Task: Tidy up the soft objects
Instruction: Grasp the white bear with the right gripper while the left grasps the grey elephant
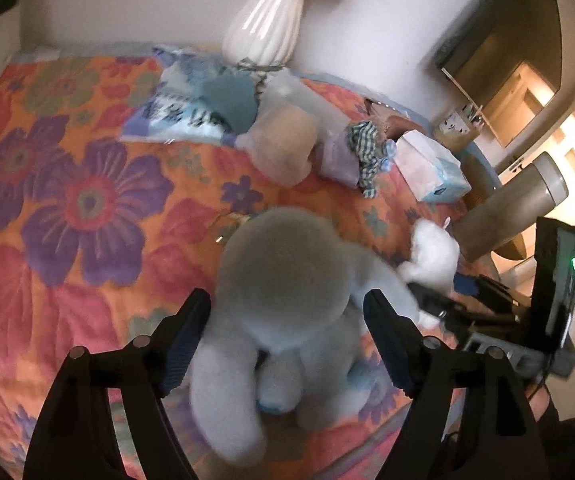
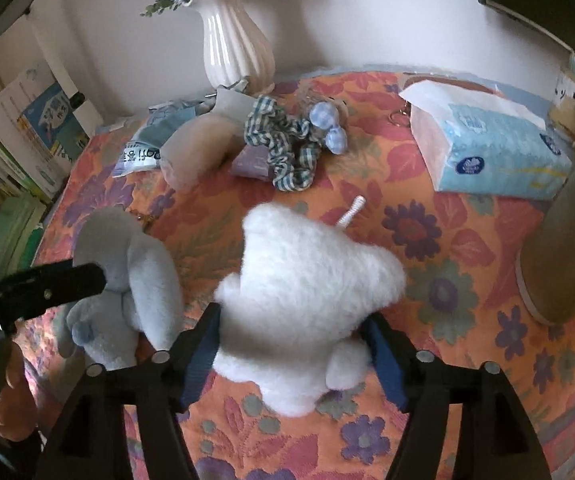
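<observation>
Left gripper [image 1: 287,344] sitting wide around pale blue plush elephant [image 1: 287,300], pads clear of it, right gripper [image 2: 293,356] straddling fluffy white plush toy [image 2: 307,300], contact unclear, elephant at its 9 o'clock on floral orange tablecloth [image 2: 447,300].

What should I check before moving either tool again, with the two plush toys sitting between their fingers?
1. Left tool straddles the pale blue plush: ok.
2. Left tool's pads press the blue plush: not ok, gaps show on both sides.
3. Right tool straddles the white plush: ok.
4. Right tool gripping the white plush: cannot tell, fur reaches the pads but no squeeze shows.
5. Both plush toys resting on the floral cloth: ok.
6. Checked scrunchie and tissue box clear of the tools: ok.
</observation>
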### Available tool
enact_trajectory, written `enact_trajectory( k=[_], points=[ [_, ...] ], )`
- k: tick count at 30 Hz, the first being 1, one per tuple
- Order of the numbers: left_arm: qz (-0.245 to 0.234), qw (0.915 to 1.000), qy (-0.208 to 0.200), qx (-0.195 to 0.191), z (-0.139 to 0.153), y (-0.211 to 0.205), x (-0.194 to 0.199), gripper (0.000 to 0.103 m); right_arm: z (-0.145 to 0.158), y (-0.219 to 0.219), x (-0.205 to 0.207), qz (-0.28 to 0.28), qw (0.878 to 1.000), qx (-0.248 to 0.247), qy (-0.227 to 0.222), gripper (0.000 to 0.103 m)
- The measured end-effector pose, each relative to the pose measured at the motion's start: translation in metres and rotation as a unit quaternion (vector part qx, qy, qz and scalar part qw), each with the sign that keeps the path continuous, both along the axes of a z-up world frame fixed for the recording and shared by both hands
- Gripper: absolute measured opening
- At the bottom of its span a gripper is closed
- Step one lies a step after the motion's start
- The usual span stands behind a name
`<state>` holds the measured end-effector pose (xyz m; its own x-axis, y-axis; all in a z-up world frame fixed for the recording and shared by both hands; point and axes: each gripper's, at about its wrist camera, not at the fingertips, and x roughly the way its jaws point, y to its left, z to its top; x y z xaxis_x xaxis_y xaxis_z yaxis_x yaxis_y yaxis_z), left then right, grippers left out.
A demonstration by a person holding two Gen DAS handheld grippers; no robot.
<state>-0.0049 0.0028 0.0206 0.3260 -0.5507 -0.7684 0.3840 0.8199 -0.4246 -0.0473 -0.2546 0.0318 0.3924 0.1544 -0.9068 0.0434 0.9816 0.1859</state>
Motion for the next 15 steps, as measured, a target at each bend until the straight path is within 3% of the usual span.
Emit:
enact_trajectory(
  k=[2, 6, 8, 10, 15],
  points=[
    [0.002, 0.9998, 0.007, -0.021, 0.000, 0.012, -0.007, 0.078, 0.001, -0.005, -0.002, -0.006, 1.000, 0.008, -0.001, 0.078],
    [0.002, 0.9988, 0.000, -0.049, 0.007, 0.017, -0.022, 0.101, 0.000, -0.014, -0.010, -0.019, 0.999, 0.030, 0.000, 0.082],
    [0.000, 0.9990, 0.000, -0.046, 0.008, 0.008, -0.026, 0.102, -0.002, -0.017, -0.014, -0.024, 0.999, 0.041, 0.001, 0.082],
    [0.002, 0.9997, -0.001, -0.024, 0.006, -0.007, -0.029, 0.102, 0.000, -0.019, -0.014, -0.028, 0.999, 0.046, 0.000, 0.082],
    [0.041, 0.9960, -0.012, 0.078, -0.010, -0.036, -0.023, 0.100, 0.003, -0.019, -0.004, -0.037, 0.998, 0.046, -0.003, 0.082]
  ],
)
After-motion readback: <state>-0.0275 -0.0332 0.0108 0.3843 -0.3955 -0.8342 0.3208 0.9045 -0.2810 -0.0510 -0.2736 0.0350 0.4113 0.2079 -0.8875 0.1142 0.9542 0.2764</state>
